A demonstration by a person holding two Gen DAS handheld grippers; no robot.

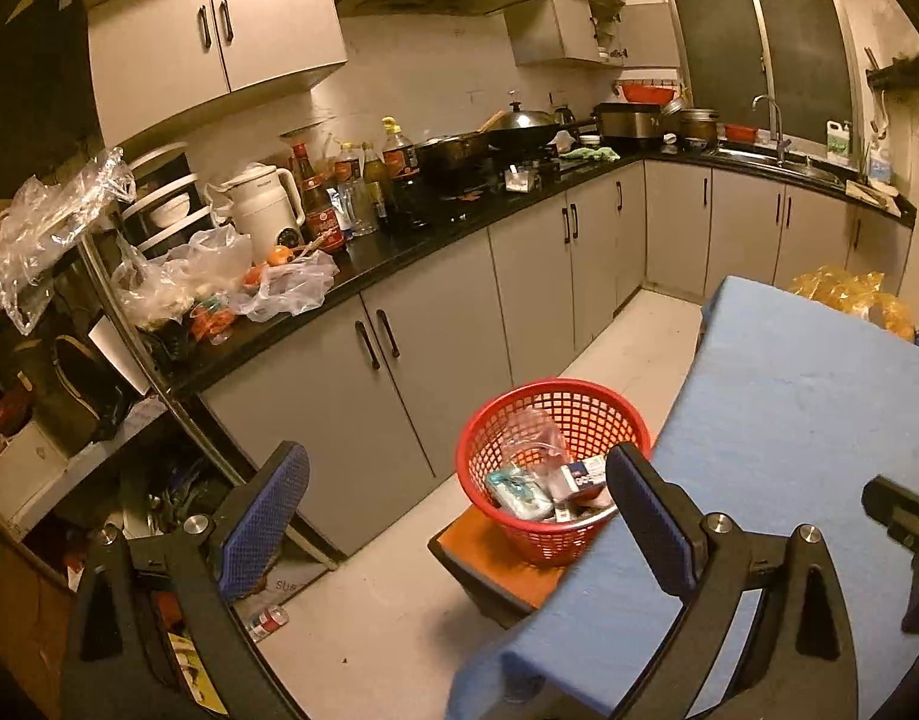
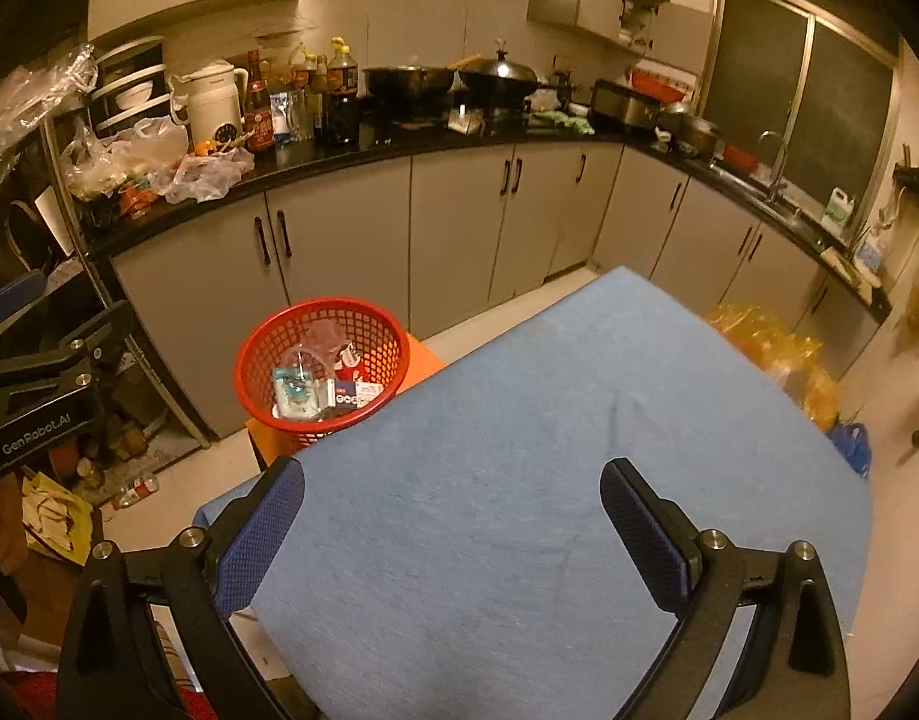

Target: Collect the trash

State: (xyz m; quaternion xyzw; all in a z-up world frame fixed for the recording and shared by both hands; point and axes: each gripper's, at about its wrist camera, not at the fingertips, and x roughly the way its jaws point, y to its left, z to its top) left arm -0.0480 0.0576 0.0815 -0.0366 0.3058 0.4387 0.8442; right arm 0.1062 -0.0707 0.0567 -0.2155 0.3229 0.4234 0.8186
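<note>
Left wrist view first: the left gripper point(image 1: 459, 498) hangs in the air with its jaws wide apart and nothing between them. Between its blue pads point(image 1: 261, 516) sits the red basket point(image 1: 579, 414), standing on an orange stool point(image 1: 489, 552) just beside the corner of the blue table point(image 1: 807, 420). Trash is already in the basket: a crumpled clear wrapper point(image 1: 531, 432), a teal packet point(image 1: 519, 489) and a small carton point(image 1: 585, 474) (its print is too small to read). At the right edge a black piece of the right gripper point(image 1: 903, 516) pokes in over the table. On the floor below lies a small bottle point(image 1: 267, 621). Behind runs the black counter point(image 1: 435, 234), crowded with plastic bags point(image 1: 279, 288), a white kettle point(image 1: 261, 204) and sauce bottles point(image 1: 321, 204).

Over to the right wrist view: the right gripper point(image 2: 453, 516) is above the bare blue table point(image 2: 519, 420), jaws likewise spread wide and holding nothing. The basket point(image 2: 267, 348) shows up and to the left, beyond the table's edge, on the stool point(image 2: 423, 360), the packet point(image 2: 294, 393) and carton point(image 2: 354, 396) visible inside. The left gripper point(image 2: 57, 372) shows at the far left edge, seen side-on. Yellow bags point(image 2: 771, 348) lie on the floor past the table's far side, a wok point(image 2: 498, 81) on the stove.
</note>
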